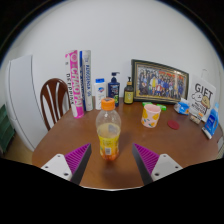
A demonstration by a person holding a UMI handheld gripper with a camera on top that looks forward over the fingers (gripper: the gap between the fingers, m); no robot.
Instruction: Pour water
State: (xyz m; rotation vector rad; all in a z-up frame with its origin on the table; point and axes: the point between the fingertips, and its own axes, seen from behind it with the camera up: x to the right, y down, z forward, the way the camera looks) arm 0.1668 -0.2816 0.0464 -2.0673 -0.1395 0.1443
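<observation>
Tool (112,160) level, its two pink-padded fingers (77,160) spread wide apart.

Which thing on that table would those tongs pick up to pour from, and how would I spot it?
Start at the round wooden table and look to its near side, just ahead of the open tongs. There stands the clear plastic bottle, upright and alone. Its orange cap and orange label set it apart from the yellow cup farther back.

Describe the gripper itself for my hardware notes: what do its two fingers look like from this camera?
The gripper shows as two dark, nearly black fingers that taper to points and angle in toward each other. Each carries a bright pink pad on its inner face, with a ribbed, toothed look. No cables, markings, hand or sleeve are visible.
</observation>
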